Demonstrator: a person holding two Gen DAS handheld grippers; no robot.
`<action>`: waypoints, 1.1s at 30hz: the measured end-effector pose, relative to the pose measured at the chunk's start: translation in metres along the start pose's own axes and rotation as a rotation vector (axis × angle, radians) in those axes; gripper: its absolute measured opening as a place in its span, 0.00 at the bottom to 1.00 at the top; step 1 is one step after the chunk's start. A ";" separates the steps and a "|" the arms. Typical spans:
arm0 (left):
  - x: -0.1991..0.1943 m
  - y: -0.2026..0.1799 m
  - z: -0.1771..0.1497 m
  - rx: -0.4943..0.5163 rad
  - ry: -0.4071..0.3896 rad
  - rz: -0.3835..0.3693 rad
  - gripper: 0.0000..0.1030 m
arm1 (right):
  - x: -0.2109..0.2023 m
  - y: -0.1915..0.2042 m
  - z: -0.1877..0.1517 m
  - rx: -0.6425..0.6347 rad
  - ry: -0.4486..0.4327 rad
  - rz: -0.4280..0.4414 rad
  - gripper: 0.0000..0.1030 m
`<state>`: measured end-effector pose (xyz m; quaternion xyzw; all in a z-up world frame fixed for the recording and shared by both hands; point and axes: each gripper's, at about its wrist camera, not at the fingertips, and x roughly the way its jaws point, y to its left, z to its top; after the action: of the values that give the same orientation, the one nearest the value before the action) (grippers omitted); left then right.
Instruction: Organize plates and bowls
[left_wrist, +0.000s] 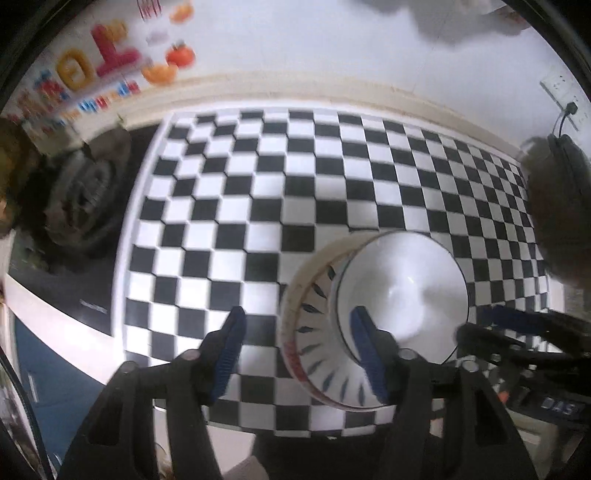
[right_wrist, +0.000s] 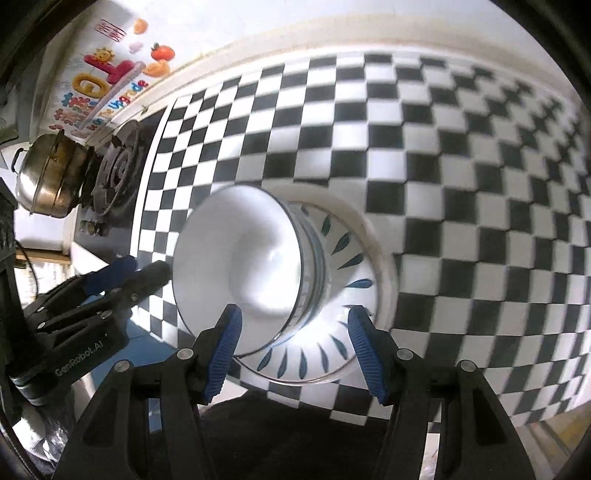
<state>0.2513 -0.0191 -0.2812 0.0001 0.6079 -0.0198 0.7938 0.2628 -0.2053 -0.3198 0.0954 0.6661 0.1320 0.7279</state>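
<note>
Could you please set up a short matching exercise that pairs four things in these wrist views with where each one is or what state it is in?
Things:
1. white bowl
2. patterned plate
3. steel pot
4. left gripper

Places or states:
A. jaws apart, nothing between the pads
B. on the stove, left of the checkered cloth
C. stacked on top of the plate
D. lying on the checkered cloth, under the bowl

Pairs: 1-C, 2-D, 3-B, 4-A
</note>
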 end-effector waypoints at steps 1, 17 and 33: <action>-0.008 0.002 -0.002 -0.004 -0.031 0.001 0.64 | -0.008 0.002 -0.003 -0.003 -0.022 -0.021 0.70; -0.117 -0.013 -0.039 -0.026 -0.294 0.018 0.94 | -0.138 0.044 -0.068 -0.040 -0.422 -0.235 0.88; -0.237 -0.037 -0.131 -0.041 -0.499 0.078 0.94 | -0.254 0.064 -0.189 -0.100 -0.610 -0.238 0.88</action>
<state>0.0619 -0.0455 -0.0855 0.0023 0.3931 0.0238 0.9192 0.0510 -0.2329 -0.0778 0.0162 0.4166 0.0441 0.9079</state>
